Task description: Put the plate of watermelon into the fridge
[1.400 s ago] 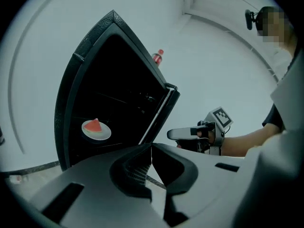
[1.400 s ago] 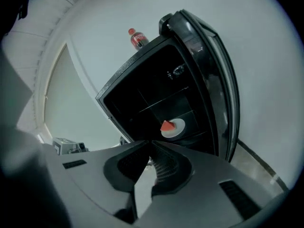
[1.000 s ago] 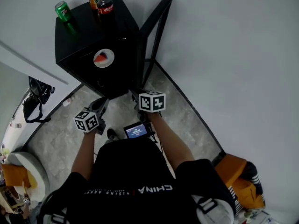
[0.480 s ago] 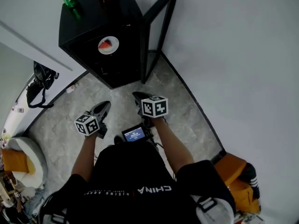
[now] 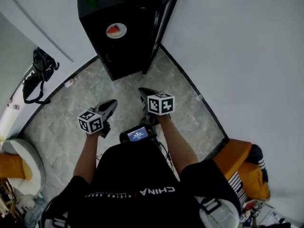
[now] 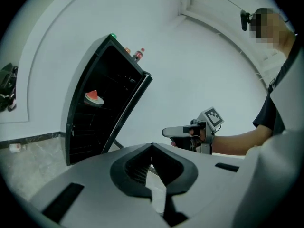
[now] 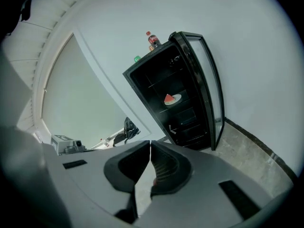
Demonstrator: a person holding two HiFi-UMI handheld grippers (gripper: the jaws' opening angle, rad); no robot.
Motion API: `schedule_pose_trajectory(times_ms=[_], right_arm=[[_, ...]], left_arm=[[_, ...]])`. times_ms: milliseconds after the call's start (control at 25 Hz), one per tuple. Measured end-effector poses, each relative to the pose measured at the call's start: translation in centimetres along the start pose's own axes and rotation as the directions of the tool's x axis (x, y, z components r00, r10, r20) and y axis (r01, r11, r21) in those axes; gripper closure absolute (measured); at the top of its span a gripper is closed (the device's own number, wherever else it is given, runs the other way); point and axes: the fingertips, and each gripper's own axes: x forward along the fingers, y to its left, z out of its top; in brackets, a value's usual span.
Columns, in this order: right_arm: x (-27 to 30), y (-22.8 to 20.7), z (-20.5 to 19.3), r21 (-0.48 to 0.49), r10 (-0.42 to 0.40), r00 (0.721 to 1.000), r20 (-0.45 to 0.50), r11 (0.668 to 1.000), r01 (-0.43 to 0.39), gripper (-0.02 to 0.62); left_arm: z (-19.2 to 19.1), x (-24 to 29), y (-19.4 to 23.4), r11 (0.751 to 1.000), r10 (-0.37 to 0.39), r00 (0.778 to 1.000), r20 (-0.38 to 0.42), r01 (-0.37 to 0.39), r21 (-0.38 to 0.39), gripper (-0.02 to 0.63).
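Note:
The white plate with a red watermelon slice [image 5: 116, 30] rests on a shelf inside the black fridge [image 5: 127, 56]; it also shows in the left gripper view as the plate [image 6: 94, 98] and in the right gripper view as the plate [image 7: 172, 99]. The fridge's glass door [image 5: 164, 14] stands open to the right. Both grippers are held low over the floor, well short of the fridge. My left gripper [image 5: 112, 102] is shut with nothing in it, jaws touching [image 6: 152, 145]. My right gripper [image 5: 141, 90] is likewise shut and empty [image 7: 150, 142].
A cola bottle [image 7: 152, 39] and a green can [image 7: 137, 58] stand on top of the fridge. A black bag [image 5: 37, 77] hangs at the left wall. An orange bag [image 5: 240, 171] lies at the right, a round pale seat [image 5: 21, 167] at the lower left. Grey stone floor [image 5: 71, 108] lies between.
The fridge has slid toward the top of the head view and looks smaller, as the person has backed away. Both grippers stay shut and low.

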Motion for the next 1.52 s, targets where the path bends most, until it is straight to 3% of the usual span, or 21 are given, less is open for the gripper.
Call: schedule_pose_trajectory(times_ms=[240,440,680,880,1080,1520], right_arm=[[-2.2,3.7,-4.6,0.177,-0.022,0.998,0.055,0.984,0.012,0.577],[-3.8,4.8,-6.0,0.096,-0.052,0.998,0.036,0.994,0.048,0.577],[-4.9,4.7,-5.0,-0.028,-0.064,0.997,0.047,0.997,0.065,0.580],[-6.8,2.2,-5.7,-0.032,-0.069,0.997,0.034,0.997,0.070,0.580],[-7.4,1.3,-3.5,-0.017,-0.031,0.997,0.071,0.999,0.032,0.580],[-6.6,0.8,-1.0,-0.087,0.025,0.998,0.057,0.996,-0.020,0.580]], left_arm=[[-3.9,-4.6,-1.1,0.998,-0.034,0.999,0.011,0.034,-0.057,0.594],[-4.9,-5.4,-2.4,0.999,-0.024,0.999,0.027,0.025,-0.041,0.594],[-4.3,-4.4,-3.3,0.999,0.003,0.999,0.052,-0.001,-0.033,0.594],[-4.2,-2.4,-3.6,0.994,0.087,0.993,0.074,-0.082,-0.068,0.594],[-2.8,-1.7,-3.6,0.989,0.138,0.986,0.098,-0.132,-0.069,0.594],[-1.2,0.7,-4.5,0.990,0.136,0.984,0.112,-0.130,-0.052,0.594]])
